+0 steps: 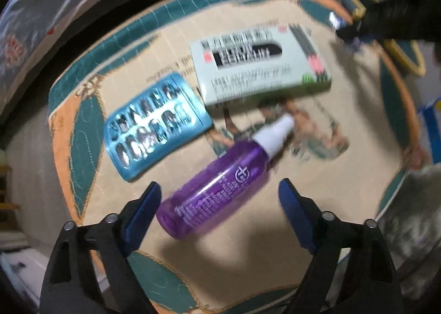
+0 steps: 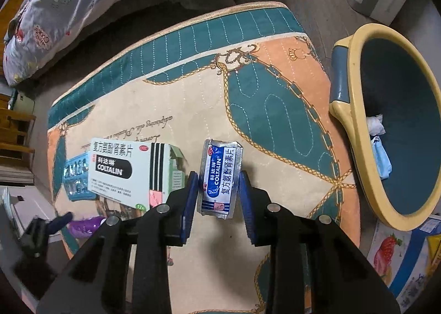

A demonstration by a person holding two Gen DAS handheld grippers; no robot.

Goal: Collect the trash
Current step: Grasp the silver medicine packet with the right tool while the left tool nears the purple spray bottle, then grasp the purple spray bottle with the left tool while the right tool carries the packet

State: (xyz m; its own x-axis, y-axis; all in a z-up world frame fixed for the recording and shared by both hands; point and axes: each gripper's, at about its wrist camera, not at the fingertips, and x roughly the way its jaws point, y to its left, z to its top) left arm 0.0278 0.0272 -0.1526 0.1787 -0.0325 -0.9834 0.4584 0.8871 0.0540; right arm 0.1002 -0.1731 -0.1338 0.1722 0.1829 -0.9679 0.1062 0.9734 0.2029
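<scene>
Blue-padded right gripper (image 2: 218,192) points steeply down and pinches a small silver-and-blue foil medicine packet (image 2: 220,179) above the quilted teal-and-peach mat (image 2: 275,110) — near its right edge, beside the yellow-rimmed bin (image 2: 355,132). Left gripper (image 1: 220,203) points straight down, spread wide around a purple plastic spray bottle (image 1: 217,181) — not touching it.

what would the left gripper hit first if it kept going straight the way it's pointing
Most likely the purple bottle, lying on the patterned mat between the open left gripper fingers; depth is unclear, but nothing else sits in that line.
</scene>
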